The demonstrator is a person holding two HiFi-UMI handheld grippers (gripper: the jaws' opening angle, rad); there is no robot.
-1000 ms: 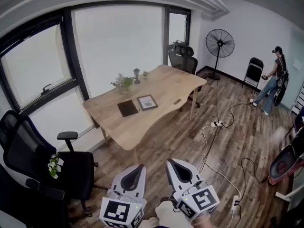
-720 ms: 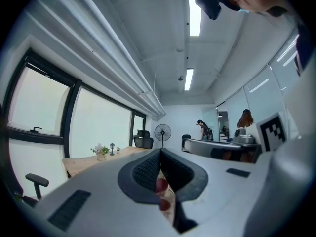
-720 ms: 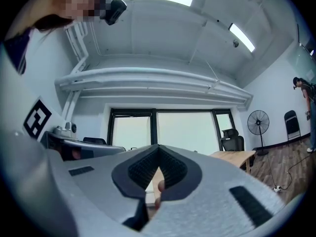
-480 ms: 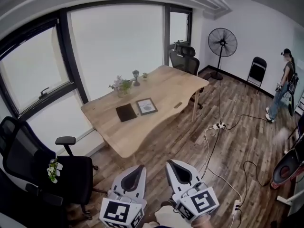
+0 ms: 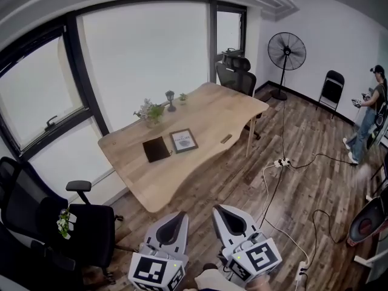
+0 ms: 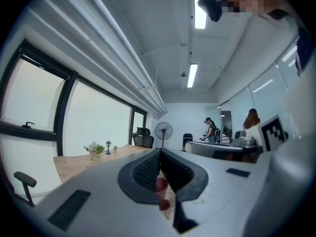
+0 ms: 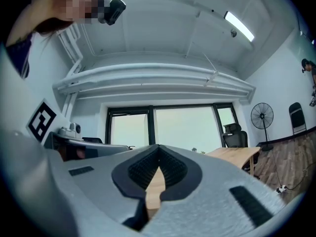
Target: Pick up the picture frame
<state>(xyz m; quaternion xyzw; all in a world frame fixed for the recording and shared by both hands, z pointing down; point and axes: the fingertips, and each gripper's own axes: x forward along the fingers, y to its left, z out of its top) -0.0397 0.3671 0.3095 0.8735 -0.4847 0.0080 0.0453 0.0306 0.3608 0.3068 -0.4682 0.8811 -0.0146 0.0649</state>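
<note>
The picture frame [image 5: 183,140] lies flat on the wooden table [image 5: 200,162], a dark-rimmed rectangle with a pale print, near the table's middle. A black notebook [image 5: 156,149] lies just left of it. Both grippers are at the bottom of the head view, well short of the table and above the floor. My left gripper [image 5: 176,216] is shut with nothing in it, its jaws meeting at the tip [image 6: 159,151]. My right gripper [image 5: 221,211] is beside it, also shut and empty [image 7: 158,158]. In the left gripper view the tabletop [image 6: 79,162] shows at the left.
Small potted plants [image 5: 148,110] stand at the table's window edge. A black office chair [image 5: 73,223] is at near left, another [image 5: 235,71] behind the table. A standing fan [image 5: 286,52], floor cables with a power strip [image 5: 280,162], and a person [image 5: 370,111] are to the right.
The table and frame have shifted slightly left and sit a little nearer in the head view. The person at right has walked further right. Both grippers stay shut.
</note>
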